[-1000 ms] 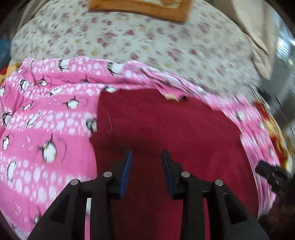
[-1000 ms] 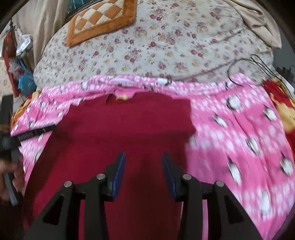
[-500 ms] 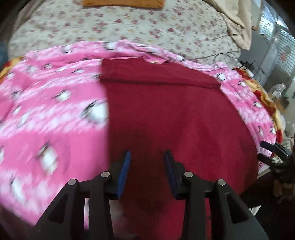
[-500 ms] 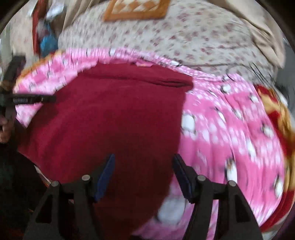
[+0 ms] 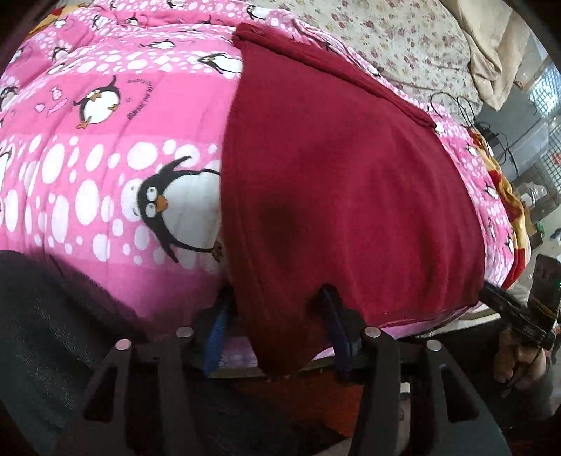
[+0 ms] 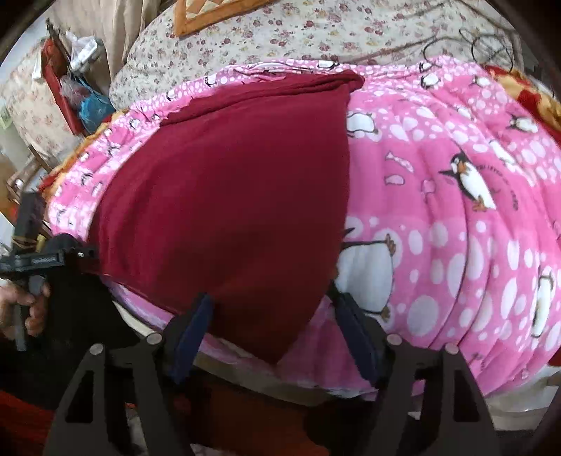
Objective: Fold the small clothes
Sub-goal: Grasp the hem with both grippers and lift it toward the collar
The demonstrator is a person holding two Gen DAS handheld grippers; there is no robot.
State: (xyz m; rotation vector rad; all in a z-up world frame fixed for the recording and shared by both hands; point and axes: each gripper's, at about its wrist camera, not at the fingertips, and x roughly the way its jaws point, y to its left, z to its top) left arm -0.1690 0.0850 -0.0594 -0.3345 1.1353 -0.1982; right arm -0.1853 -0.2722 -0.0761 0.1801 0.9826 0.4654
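Observation:
A dark red garment (image 5: 343, 168) lies flat on a pink penguin blanket (image 5: 105, 147), its far edge folded over. Its near corners hang over the bed's front edge. My left gripper (image 5: 277, 326) is open, its blue-padded fingers (image 5: 215, 329) either side of the garment's near left corner. My right gripper (image 6: 270, 322) is open wider, its fingers (image 6: 191, 329) either side of the near right corner (image 6: 277, 329) of the garment (image 6: 228, 196). Neither gripper pinches the cloth. Each gripper shows at the edge of the other's view, the right (image 5: 519, 315) and the left (image 6: 38, 259).
A floral bedsheet (image 6: 315, 31) covers the bed beyond the blanket (image 6: 455, 175), with an orange checked cushion (image 6: 210, 14) at the back. Black cables (image 5: 463, 105) lie at the far right. Beige cloth (image 5: 498, 52) is heaped at the back right. Clutter (image 6: 77, 87) stands left of the bed.
Both grippers have pulled back and down from above the garment to the bed's front edge, and now straddle its near corners. The right gripper has opened wider.

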